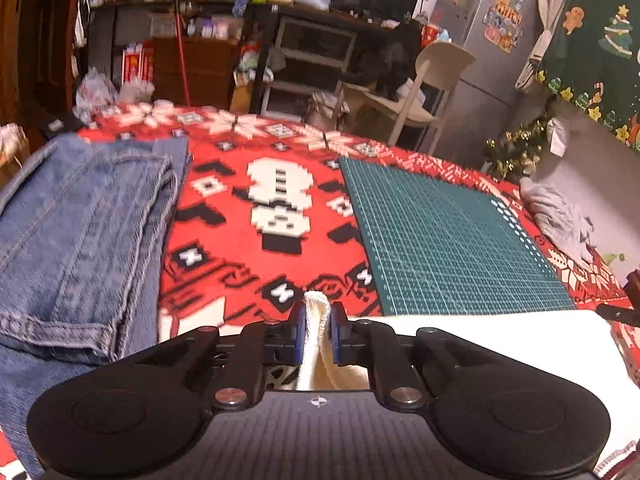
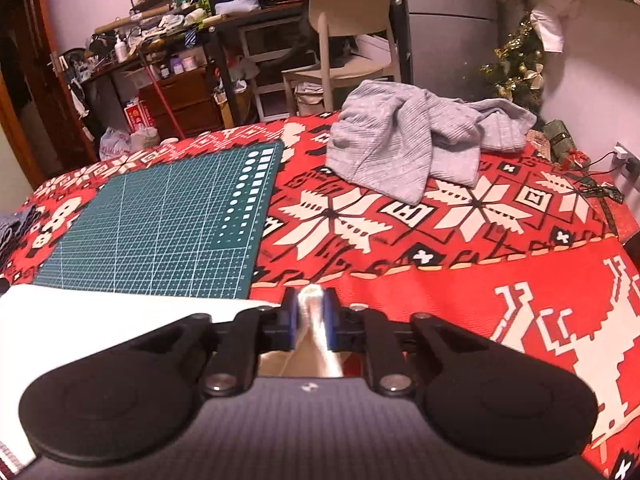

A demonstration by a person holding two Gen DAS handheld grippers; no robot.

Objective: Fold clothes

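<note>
On the red patterned blanket (image 1: 224, 240) you've got a white garment (image 1: 480, 344) stretched between your two grippers, right at the near edge of the green cutting mat (image 1: 440, 240). Your left gripper (image 1: 316, 328) has its jaws pinched tight on one bunched corner of it, and your right gripper (image 2: 312, 320) has its jaws clamped on the other corner the same way. Off to the left there's a pair of folded blue jeans (image 1: 80, 232) lying flat, just beside the cloth's left end. A crumpled grey sweater (image 2: 408, 140) sits further back to the right, well apart from the mat. Behind all that: a cream chair (image 2: 352, 40), cluttered shelves, a small Christmas tree (image 2: 516, 60).
</note>
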